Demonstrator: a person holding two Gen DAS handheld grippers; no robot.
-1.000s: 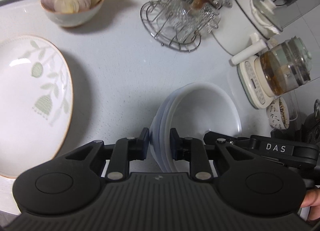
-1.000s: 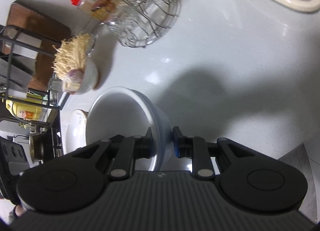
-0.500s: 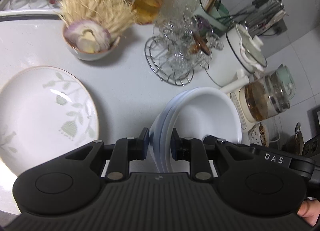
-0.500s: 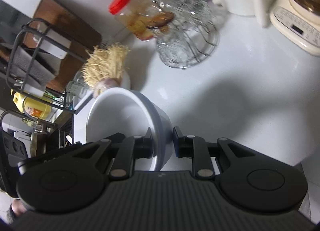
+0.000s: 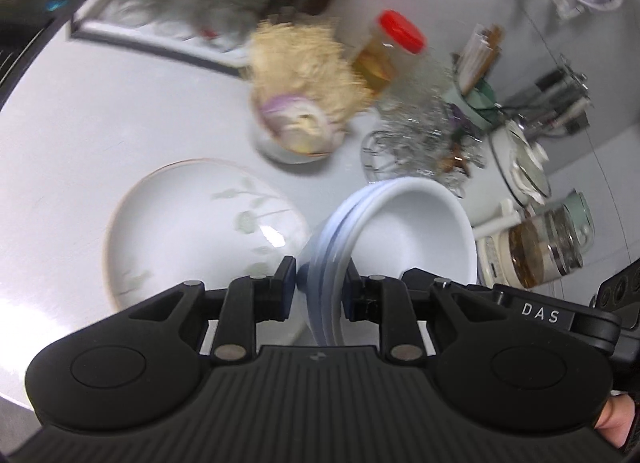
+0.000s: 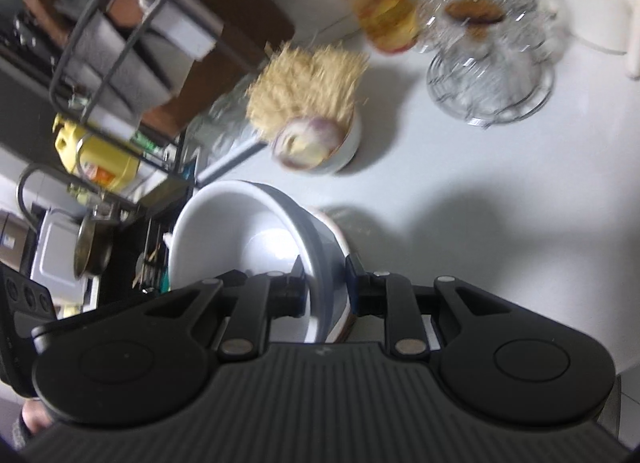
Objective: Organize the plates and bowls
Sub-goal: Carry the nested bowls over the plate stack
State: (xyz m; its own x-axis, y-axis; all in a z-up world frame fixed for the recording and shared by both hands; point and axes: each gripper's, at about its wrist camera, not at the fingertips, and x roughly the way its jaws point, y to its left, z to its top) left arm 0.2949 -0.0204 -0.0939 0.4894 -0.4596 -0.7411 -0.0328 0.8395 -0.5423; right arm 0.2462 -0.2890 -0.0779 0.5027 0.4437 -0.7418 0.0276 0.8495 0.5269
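- Stacked white bowls [image 5: 416, 231] were held tilted above the worktop [image 5: 100, 111], over the floral plate [image 5: 192, 223].
- Left tool [image 5: 319, 283] was clamped on their rim.
- Right tool [image 6: 326, 283] was clamped on the opposite rim.

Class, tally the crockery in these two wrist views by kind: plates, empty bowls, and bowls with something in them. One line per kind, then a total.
Plates: 1, the leaf-patterned plate
Empty bowls: 2 or more, the stacked white bowls gripped by both grippers; exact number unclear
Filled bowls: 1, the small bowl with straw-like stuff
Total: at least 4
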